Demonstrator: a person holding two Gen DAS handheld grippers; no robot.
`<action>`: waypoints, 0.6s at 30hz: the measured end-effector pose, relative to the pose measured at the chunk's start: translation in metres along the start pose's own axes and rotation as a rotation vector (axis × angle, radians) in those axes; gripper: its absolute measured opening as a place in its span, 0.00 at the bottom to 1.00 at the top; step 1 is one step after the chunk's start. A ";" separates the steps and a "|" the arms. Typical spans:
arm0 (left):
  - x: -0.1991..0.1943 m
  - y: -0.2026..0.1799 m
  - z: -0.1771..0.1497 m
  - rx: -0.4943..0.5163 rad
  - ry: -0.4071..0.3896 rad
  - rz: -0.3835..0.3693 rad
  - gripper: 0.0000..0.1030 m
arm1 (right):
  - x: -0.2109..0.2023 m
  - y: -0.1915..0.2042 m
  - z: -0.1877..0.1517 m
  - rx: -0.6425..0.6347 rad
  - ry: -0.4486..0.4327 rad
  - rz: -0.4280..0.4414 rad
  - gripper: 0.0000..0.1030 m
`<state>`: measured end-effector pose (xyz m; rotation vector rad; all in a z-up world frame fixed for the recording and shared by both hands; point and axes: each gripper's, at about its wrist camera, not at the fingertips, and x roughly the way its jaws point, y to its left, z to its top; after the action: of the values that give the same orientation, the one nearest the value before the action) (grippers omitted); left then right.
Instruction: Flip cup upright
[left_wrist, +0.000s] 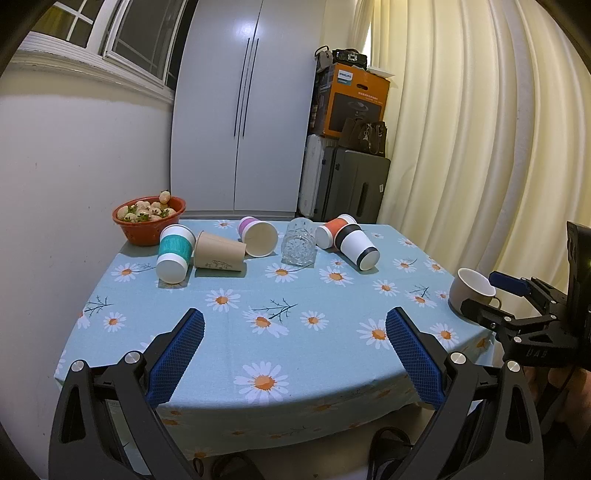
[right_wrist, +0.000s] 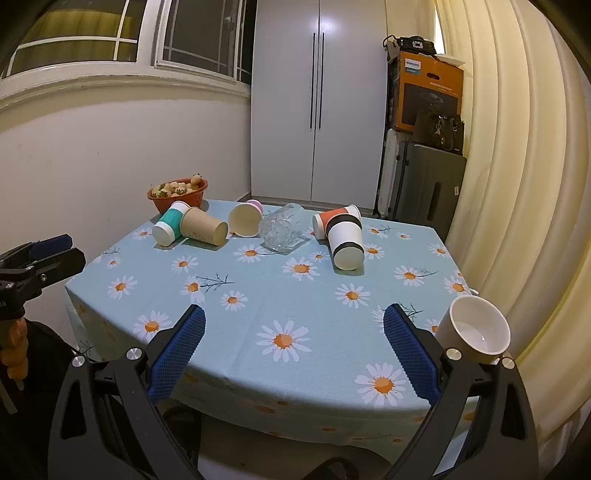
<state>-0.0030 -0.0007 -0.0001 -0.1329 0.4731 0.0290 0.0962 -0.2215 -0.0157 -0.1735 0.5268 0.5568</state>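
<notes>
Daisy-print table (right_wrist: 295, 302): near half bare. Tipped mug (right_wrist: 474, 332) lies at right edge, beside right gripper (right_wrist: 293, 325). Left gripper (left_wrist: 295, 328) over front edge. Both jaws apart, holding nothing.

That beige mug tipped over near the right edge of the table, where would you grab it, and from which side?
Likely by the beige mug body, right gripper coming from the near table edge with one finger on each side wall. It lies on its side, its open mouth toward the camera, so the round walls are exposed.
</notes>
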 end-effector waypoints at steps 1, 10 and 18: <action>0.000 0.000 0.000 0.000 0.000 0.000 0.93 | -0.001 0.000 0.001 0.000 0.000 0.001 0.93; 0.000 0.000 0.000 -0.001 0.001 -0.001 0.93 | -0.001 0.001 0.002 -0.001 0.001 0.000 0.94; 0.001 0.000 0.000 0.000 0.000 0.000 0.93 | -0.002 0.001 0.001 -0.002 0.001 0.001 0.94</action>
<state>-0.0018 -0.0006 -0.0004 -0.1331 0.4731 0.0291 0.0946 -0.2216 -0.0137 -0.1755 0.5275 0.5581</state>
